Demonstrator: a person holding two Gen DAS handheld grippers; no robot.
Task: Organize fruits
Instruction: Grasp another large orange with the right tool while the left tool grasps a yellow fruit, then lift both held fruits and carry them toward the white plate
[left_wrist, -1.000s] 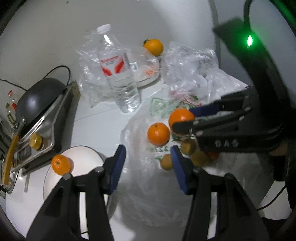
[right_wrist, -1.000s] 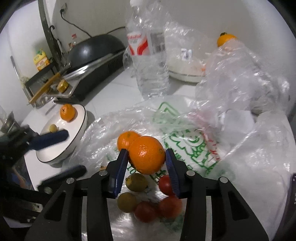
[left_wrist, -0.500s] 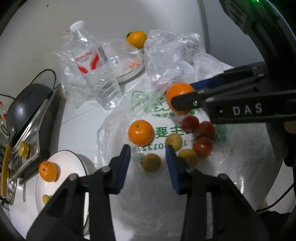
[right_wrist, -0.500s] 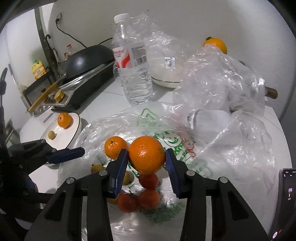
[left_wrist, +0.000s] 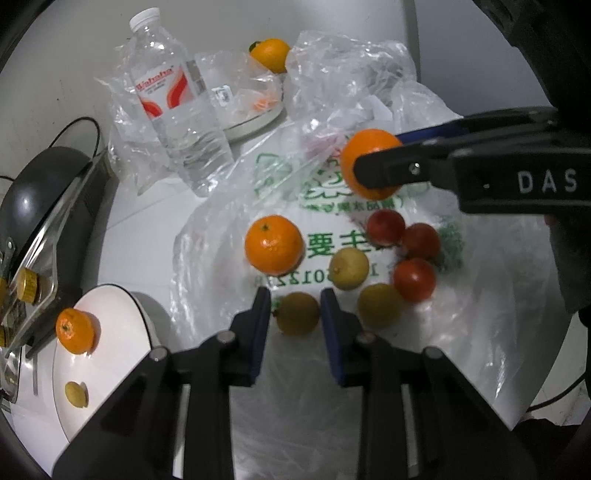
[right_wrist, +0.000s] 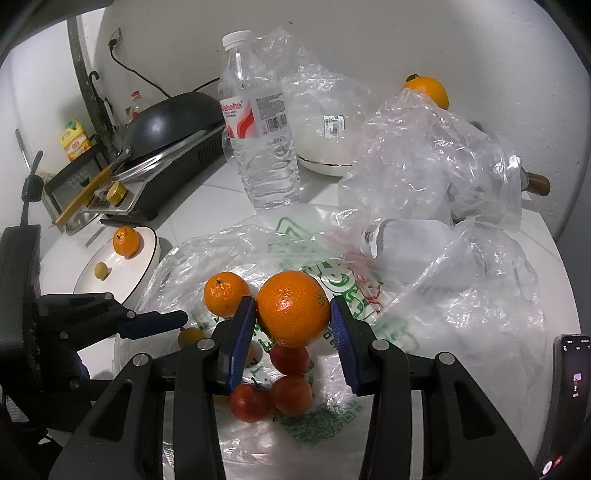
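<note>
My right gripper (right_wrist: 293, 321) is shut on a large orange (right_wrist: 293, 308) and holds it above the plastic bag (right_wrist: 332, 424); it also shows in the left wrist view (left_wrist: 369, 168). My left gripper (left_wrist: 295, 315) is open, its blue pads on either side of a small yellow-brown fruit (left_wrist: 297, 314) on the bag, not visibly touching it. A second orange (left_wrist: 273, 243), two more yellow fruits (left_wrist: 349, 267) and three red tomatoes (left_wrist: 413, 278) lie on the bag. A white plate (left_wrist: 110, 332) at the left holds a small orange (left_wrist: 75, 330) and a small yellow fruit (left_wrist: 75, 394).
A water bottle (left_wrist: 173, 107) stands behind the bag. A white dish (right_wrist: 325, 162) under crumpled plastic has an orange (right_wrist: 426, 90) behind it. A black pan on a cooker (right_wrist: 166, 125) stands at the left. A phone (right_wrist: 570, 387) lies at the right edge.
My left gripper has moved right and forward over the bag and narrowed around the yellow-brown fruit. My right gripper has lifted the orange up and back from the pile.
</note>
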